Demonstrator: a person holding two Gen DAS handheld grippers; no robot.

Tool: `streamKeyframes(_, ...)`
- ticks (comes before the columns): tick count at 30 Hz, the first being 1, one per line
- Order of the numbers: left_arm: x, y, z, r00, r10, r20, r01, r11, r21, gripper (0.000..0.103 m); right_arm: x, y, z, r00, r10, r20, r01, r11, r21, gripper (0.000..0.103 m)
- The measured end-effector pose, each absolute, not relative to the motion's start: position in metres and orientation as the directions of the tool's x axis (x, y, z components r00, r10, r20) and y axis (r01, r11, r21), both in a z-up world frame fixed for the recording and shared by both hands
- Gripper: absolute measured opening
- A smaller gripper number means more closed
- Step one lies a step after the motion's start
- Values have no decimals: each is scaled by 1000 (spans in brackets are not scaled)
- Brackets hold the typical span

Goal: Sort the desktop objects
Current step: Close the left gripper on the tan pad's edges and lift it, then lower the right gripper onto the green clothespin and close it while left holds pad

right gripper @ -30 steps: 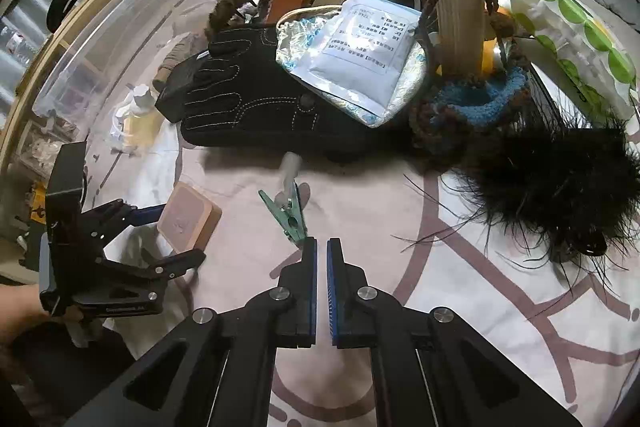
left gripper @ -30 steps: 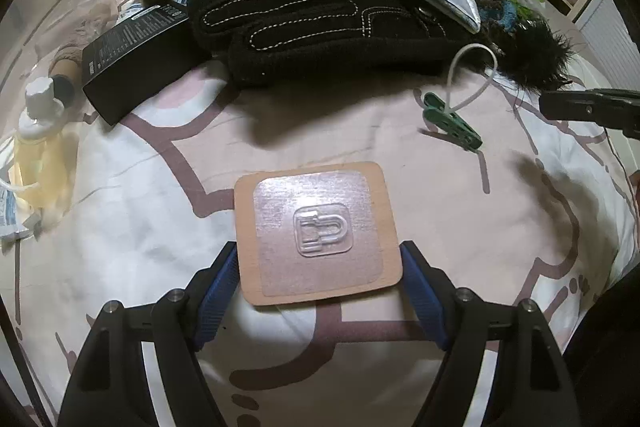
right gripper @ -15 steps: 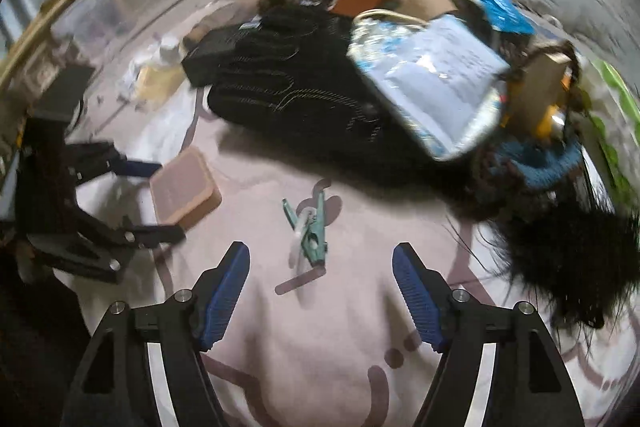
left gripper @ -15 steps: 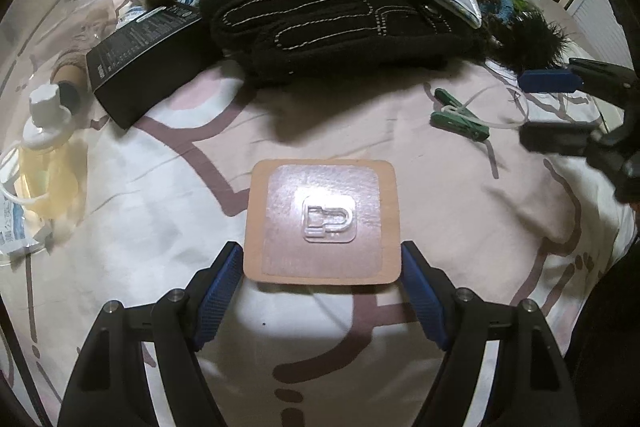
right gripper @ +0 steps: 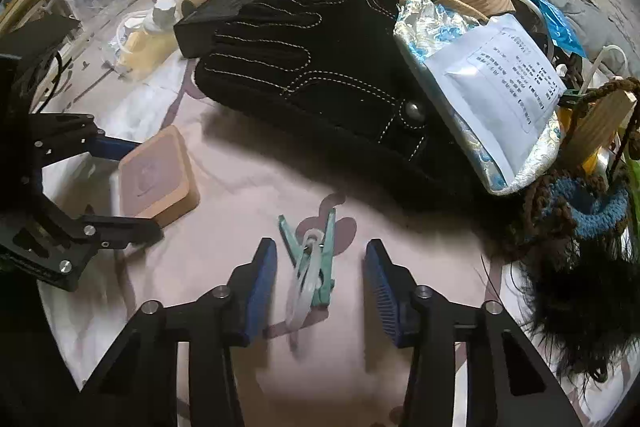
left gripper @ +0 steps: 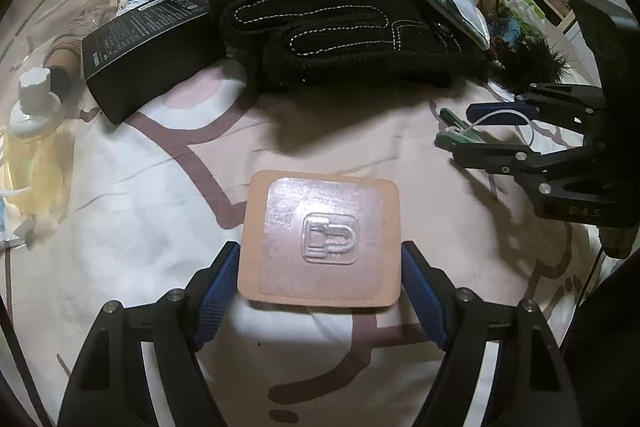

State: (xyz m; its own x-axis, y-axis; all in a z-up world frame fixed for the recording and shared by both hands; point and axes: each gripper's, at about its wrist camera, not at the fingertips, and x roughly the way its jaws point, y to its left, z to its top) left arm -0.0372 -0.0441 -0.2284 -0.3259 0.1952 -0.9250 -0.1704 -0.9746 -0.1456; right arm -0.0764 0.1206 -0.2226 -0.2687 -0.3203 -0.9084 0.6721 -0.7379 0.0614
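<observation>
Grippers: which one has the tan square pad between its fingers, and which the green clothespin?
The left gripper brackets the tan square pad; the right gripper, jaws just closing, straddles the green clothespin without touching it.

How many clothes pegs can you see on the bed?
1. The green clothes peg lies on the sheet between the right gripper's open fingers, in front of the black glove. Others may hide in the pile.

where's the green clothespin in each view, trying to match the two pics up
Left wrist view: the green clothespin lies far right, mid-height, at the tips of the right gripper reaching in from the right edge.
Right wrist view: the clothespin lies low centre between the right gripper's open jaws, which have just been closing, pads not touching it.
Shared landmark: the black glove, lying beyond the clothespin.
</observation>
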Motion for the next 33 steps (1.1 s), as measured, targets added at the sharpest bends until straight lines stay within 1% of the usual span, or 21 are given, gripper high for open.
streamKeyframes(2, -33, -42, -227, -328, 189, -926, -167, -976, -140, 79, -77, 121, -225, -263, -314, -912, 678, -732, 57, 38)
streamKeyframes(4, -42, -31, -229, -333, 179, -926, -167, -978, -128, 82, -75, 118, -227, -268, -308, -913, 688, -724, 42, 35)
streamKeyframes(5, -40, -29, -229, -338, 172, -925, -172, -978, -119, 83, -74, 118, -227, -272, -306, -913, 693, -720, 35, 31)
streamKeyframes(7, -37, -22, -231, -355, 141, -924, -184, -980, -78, 84, -72, 117, -225, -272, -308, -912, 701, -713, 32, 24)
streamKeyframes(8, -36, -20, -231, -362, 132, -923, -185, -980, -67, 84, -72, 117, -224, -271, -308, -912, 701, -712, 32, 23)
streamKeyframes(11, -36, -21, -230, -369, 131, -920, -164, -984, -74, 83, -73, 119, -221, -270, -317, -909, 701, -712, 40, 23)
streamKeyframes(12, -38, -19, -229, -374, 131, -918, -154, -985, -78, 79, -72, 119, -220, -270, -323, -907, 701, -712, 44, 23)
streamKeyframes(13, -38, -21, -228, -380, 130, -916, -142, -986, -82, 78, -72, 121, -218, -272, -330, -904, 701, -711, 49, 23)
streamKeyframes(16, -41, -24, -225, -376, 147, -915, -135, -986, -103, 78, -71, 124, -211, -288, -351, -891, 704, -708, 51, 23)
streamKeyframes(22, -43, -21, -211, -417, 144, -897, -146, -985, -90, 78, -73, 125, -202, -311, -364, -878, 687, -725, 57, 23)
streamKeyframes(24, -44, -20, -205, -434, 146, -889, -147, -985, -89, 77, -73, 125, -199, -316, -370, -874, 681, -729, 63, 20)
streamKeyframes(25, -45, -21, -202, -444, 147, -884, -148, -985, -89, 77, -74, 125, -196, -318, -377, -870, 681, -729, 67, 16)
streamKeyframes(30, -46, -22, -189, -471, 152, -869, -143, -985, -94, 77, -75, 126, -183, -339, -405, -849, 676, -732, 79, 16)
streamKeyframes(33, -45, -22, -191, -457, 146, -877, -137, -986, -93, 77, -77, 126, -187, -312, -396, -863, 665, -740, 99, 16)
